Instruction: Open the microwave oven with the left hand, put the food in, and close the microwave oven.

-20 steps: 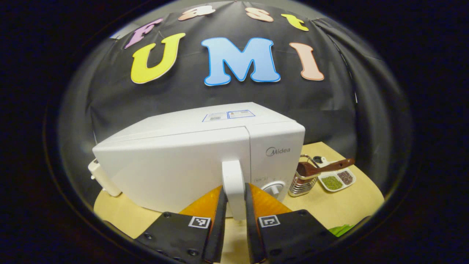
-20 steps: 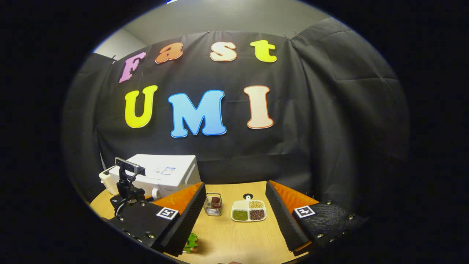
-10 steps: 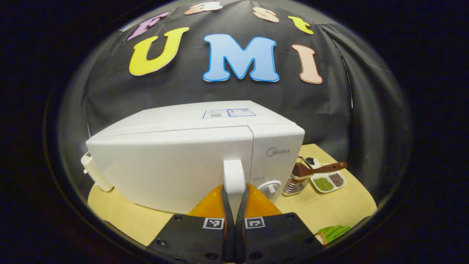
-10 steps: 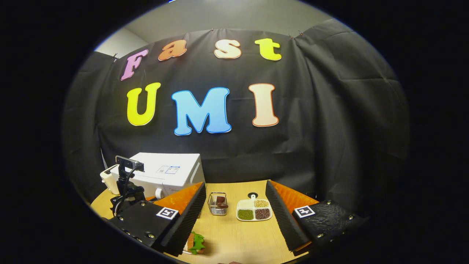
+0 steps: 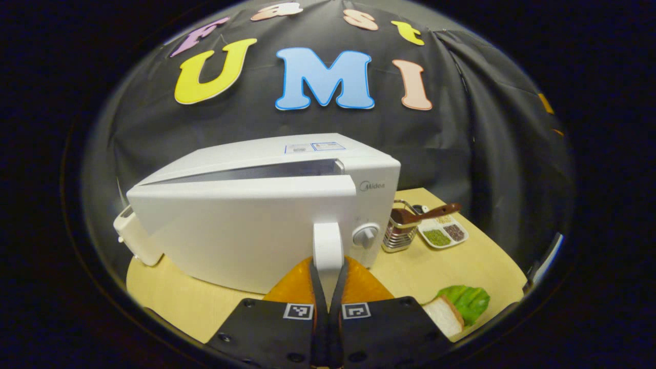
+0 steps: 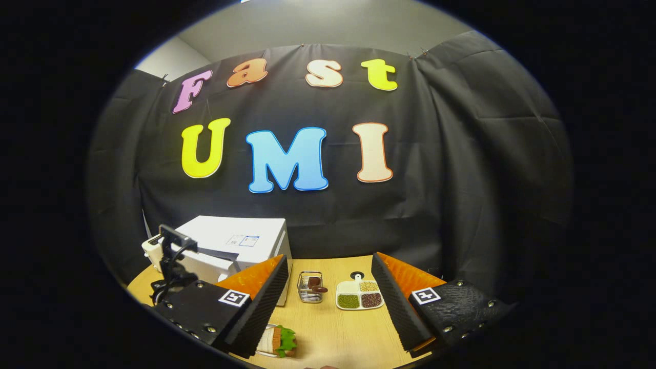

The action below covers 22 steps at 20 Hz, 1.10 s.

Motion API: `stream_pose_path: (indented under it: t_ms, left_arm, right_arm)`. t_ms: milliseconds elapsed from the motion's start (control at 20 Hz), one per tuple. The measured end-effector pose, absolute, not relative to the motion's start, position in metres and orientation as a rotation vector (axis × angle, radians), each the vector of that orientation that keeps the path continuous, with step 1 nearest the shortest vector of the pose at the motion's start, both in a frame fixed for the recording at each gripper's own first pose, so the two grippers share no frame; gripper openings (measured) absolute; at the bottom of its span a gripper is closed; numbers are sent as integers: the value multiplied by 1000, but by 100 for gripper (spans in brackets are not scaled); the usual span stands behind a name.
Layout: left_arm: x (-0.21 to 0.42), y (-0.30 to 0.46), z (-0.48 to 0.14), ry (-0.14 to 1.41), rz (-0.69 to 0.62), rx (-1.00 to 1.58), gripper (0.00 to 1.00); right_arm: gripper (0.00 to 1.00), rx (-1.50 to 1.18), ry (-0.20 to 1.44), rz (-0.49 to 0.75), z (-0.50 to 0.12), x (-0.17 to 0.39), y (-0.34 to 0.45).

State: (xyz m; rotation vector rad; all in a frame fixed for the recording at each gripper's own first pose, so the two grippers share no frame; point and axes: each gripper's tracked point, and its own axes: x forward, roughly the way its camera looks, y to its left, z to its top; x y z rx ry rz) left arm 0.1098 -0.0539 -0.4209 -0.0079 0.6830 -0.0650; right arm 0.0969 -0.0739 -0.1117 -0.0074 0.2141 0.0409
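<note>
White door (image 5: 241,225) is now pulled ajar by the left gripper (image 5: 328,279), clenched on its handle (image 5: 328,246); the right gripper (image 6: 328,302), at 3 o'clock, is held spread.

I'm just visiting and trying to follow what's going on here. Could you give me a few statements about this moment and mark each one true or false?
1. The left gripper is closed on the microwave door's handle. True.
2. The microwave door is shut tight. False: a dark gap shows along its top edge, so it is partly open.
3. The right gripper holds the sandwich. False: its fingers are spread apart with nothing between them, and the sandwich lies on the table.
4. A divided dish with grains sits beside a small metal basket. True.
5. The sandwich is already inside the microwave. False: it is on the table.
</note>
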Motion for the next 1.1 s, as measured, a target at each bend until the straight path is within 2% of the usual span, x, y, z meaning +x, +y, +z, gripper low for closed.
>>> stream_pose_path:
  t_ms: [450, 1100]
  left_arm:
    - [-6, -13, -396, 730, -216, 14, 5]
    - [-125, 111, -375, 799, -194, 45, 6]
  right_arm:
    - [99, -8, 209, 93, -112, 76, -16]
    - [99, 58, 323, 138, -163, 44, 47]
